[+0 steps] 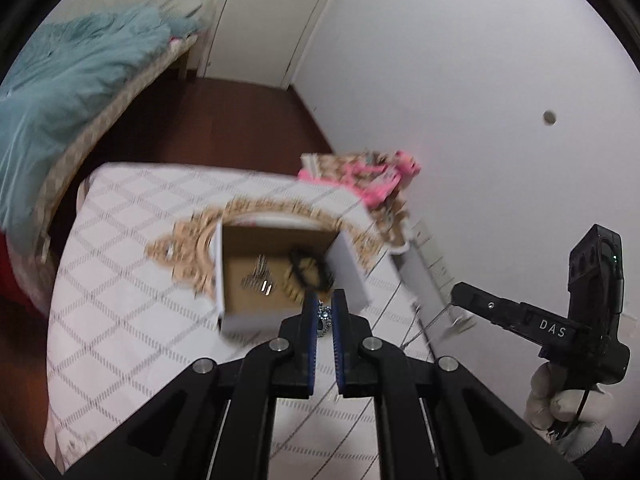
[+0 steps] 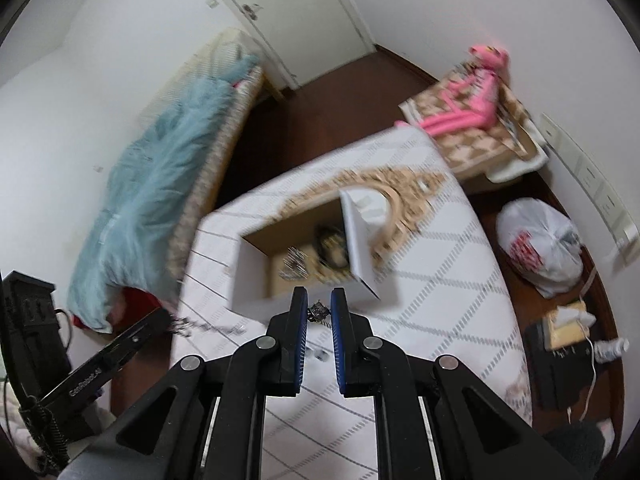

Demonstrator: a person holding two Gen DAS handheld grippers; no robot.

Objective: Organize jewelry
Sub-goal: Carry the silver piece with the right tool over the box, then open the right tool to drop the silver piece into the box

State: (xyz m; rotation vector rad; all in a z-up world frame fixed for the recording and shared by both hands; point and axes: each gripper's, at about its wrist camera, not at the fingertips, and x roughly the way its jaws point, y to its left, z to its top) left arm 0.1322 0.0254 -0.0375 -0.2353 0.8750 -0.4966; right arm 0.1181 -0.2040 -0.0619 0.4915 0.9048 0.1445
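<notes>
1. Your left tongs (image 1: 324,312) are closed on a small silver piece of jewelry with a blue stone (image 1: 323,320), held just in front of the near wall of the box (image 1: 354,276).
2. Your right tongs (image 2: 319,308) are closed on a small dark metal trinket (image 2: 317,311), also held at the near edge of the box (image 2: 256,276).
3. The box is white outside and brown inside, open at the top, and stands on the desk (image 1: 120,280) under a white cloth with a grey diamond pattern.
4. Inside the box lie a black ring-shaped band (image 1: 310,270) and a cluster of small silver pieces (image 1: 258,278). Motion blur prevents closer identification.
5. A gold ornate frame (image 1: 192,248) lies on the desk behind the box, touching its far side.
6. In the right wrist view, more small items (image 2: 208,326) lie on the cloth near the desk's left edge, too blurred to name.
7. A bed with a teal blanket (image 1: 68,92) stands well apart, on the far left.
</notes>
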